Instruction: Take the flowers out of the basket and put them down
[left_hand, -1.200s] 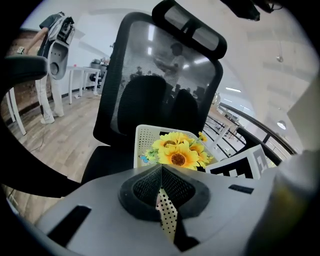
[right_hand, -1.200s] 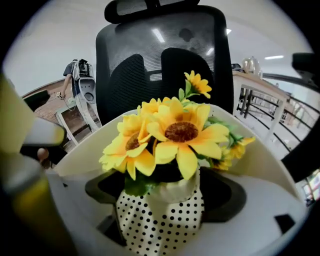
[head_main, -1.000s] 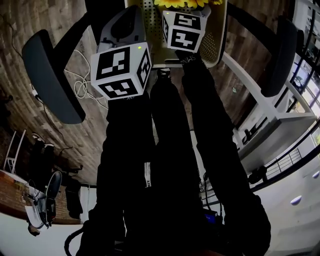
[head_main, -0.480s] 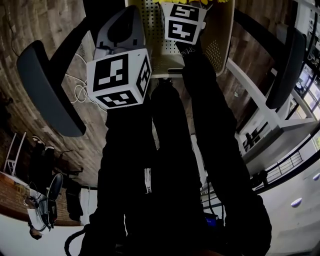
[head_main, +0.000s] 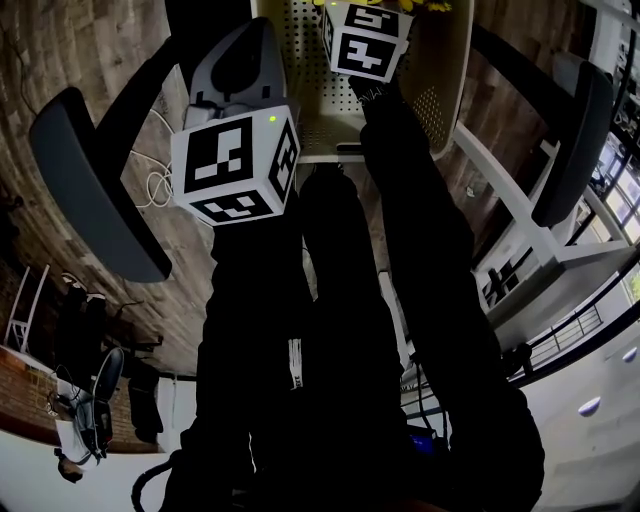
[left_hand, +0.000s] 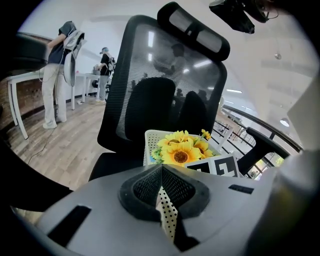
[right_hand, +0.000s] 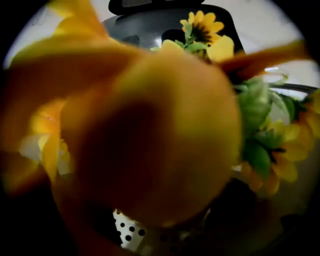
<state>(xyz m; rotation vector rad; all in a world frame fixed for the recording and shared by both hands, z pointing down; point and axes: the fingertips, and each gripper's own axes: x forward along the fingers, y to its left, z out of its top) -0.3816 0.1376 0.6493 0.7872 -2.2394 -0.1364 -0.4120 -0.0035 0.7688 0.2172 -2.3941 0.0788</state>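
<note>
In the head view, the basket (head_main: 310, 100) stood on the seat of a chair (head_main: 90, 180). The flowers (head_main: 432, 5) were still in it at its far end, almost cut off by the top edge. The left tongs (head_main: 245, 60) were at the basket's near left rim, and the right tongs (head_main: 365, 40) were over the flowers. The armrests stood on both sides, apart from the basket, so I judged that they did not block a lift. A white cable (head_main: 160, 170) lay on the floor beside the chair, away from both tongs.

In the left gripper view, the left tongs were closed on the dotted wall of the basket. The hold looked narrow to me. If it slipped during the pull, the light basket could rise with the flowers or slide off the seat. The high chair back stood just behind the flowers and left little room forward. A person (left_hand: 57, 75) stood far off at the left and was no obstacle.

In the right gripper view, a blurred flower head filled nearly everything, so the jaws themselves did not show. They had just been opening and stood wide, with this flower head between them and no squeeze on it that I could see. If they closed here, they would probably take petals and not stems, and then a head could tear off or the bunch could come out only partly.
</note>
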